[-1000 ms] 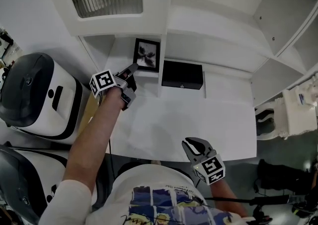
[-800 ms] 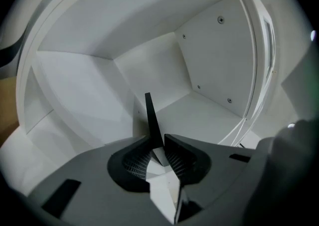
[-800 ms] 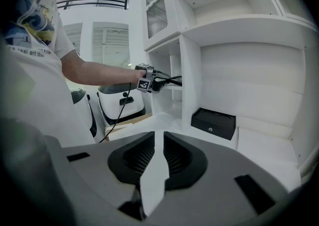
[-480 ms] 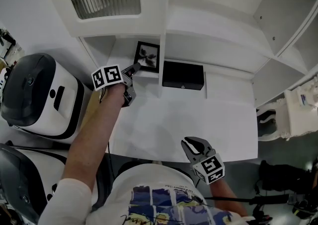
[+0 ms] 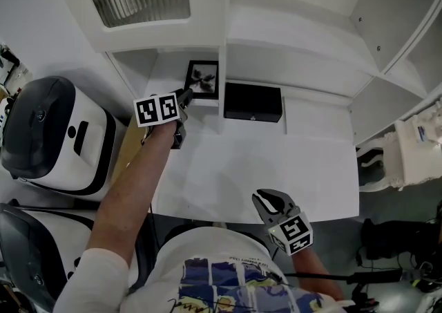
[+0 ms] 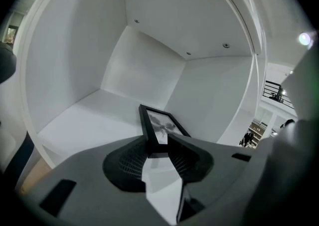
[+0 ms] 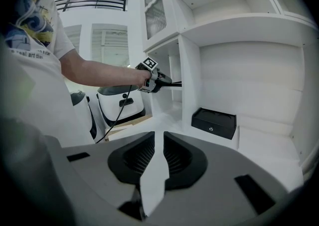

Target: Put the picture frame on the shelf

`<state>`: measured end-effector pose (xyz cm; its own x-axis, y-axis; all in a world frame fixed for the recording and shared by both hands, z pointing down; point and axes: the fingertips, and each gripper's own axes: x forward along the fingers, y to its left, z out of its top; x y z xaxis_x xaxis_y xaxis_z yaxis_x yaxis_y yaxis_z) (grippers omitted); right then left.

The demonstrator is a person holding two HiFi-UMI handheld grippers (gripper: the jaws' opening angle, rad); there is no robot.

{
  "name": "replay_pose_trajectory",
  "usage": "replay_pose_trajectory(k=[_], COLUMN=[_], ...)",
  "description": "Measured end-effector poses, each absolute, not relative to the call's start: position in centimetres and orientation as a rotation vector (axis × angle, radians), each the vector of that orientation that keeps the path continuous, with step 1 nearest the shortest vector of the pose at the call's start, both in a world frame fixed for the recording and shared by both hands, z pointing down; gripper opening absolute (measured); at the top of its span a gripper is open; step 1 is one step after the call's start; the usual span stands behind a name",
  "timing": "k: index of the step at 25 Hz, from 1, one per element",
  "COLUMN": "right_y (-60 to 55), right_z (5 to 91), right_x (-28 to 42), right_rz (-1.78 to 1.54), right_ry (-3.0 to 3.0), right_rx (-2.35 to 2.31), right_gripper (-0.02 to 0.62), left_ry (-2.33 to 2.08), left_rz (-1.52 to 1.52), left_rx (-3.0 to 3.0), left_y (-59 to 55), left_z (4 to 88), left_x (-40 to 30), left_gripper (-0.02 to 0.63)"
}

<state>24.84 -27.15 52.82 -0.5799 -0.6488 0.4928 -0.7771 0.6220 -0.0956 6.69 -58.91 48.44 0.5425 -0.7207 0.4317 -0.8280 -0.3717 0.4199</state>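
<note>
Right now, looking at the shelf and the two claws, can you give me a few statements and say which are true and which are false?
1. The picture frame is inside a shelf compartment. True.
2. The black box shares the frame's compartment. False: a divider stands between them, with the box on the right.
3. The right claw holds nothing. True.
4. The left claw is far from the frame. False: its jaws are opening with the frame's edge between them.
</note>
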Motion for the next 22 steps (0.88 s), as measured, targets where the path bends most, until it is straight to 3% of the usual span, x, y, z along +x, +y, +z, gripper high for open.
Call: replay_pose_trajectory(k=[22], right_y=[-26.0], right_z=[52.0], right_x=[19.7], right_rz=[0.388], right_ry=[-2.427], right_rx=[1.146], right_gripper=[0.067], left_ry=[-1.204], left_rz=[0.213], left_rx=[2.332], left_y=[-53.4], left_z=[45.4], left_x=[3.2], left_gripper=[0.121])
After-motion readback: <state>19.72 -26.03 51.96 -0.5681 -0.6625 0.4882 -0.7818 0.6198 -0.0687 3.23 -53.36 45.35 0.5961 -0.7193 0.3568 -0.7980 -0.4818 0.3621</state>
